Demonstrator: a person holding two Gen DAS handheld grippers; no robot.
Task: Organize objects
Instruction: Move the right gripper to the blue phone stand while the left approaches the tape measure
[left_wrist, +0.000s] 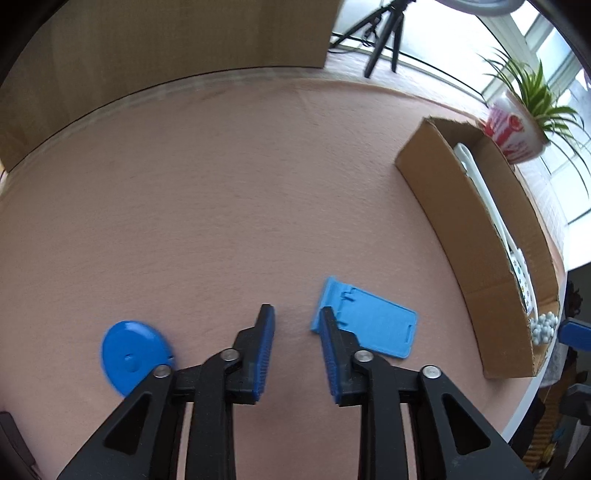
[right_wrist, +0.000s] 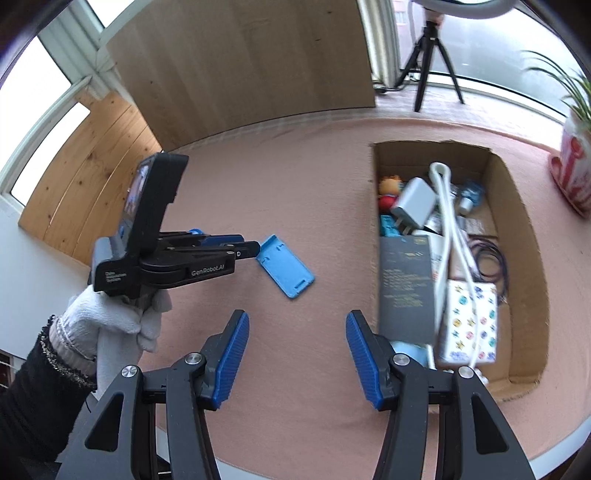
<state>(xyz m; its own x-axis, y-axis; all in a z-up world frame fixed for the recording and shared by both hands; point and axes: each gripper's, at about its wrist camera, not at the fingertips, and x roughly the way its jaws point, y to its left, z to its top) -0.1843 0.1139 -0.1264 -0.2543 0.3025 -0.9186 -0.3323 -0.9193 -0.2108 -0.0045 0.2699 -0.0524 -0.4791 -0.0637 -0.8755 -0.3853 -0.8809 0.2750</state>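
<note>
Lying flat on pink table cover (left_wrist: 221, 192): blue phone stand (left_wrist: 373, 325), just beside left gripper (left_wrist: 295, 314) tips, jaws parted, empty. Right gripper (right_wrist: 297, 321) hovering wide apart, holding nothing — bare cloth ahead. Blue round disc (left_wrist: 129, 354) sitting left. Cardboard box (right_wrist: 524, 229) near table edge holding charger (right_wrist: 413, 203), white cable (right_wrist: 450, 218), dark booklet (right_wrist: 404, 284), patterned box (right_wrist: 469, 325).

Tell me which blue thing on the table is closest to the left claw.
The rectangular blue stand, right at the left claw; the round blue disc lies off to its side.
</note>
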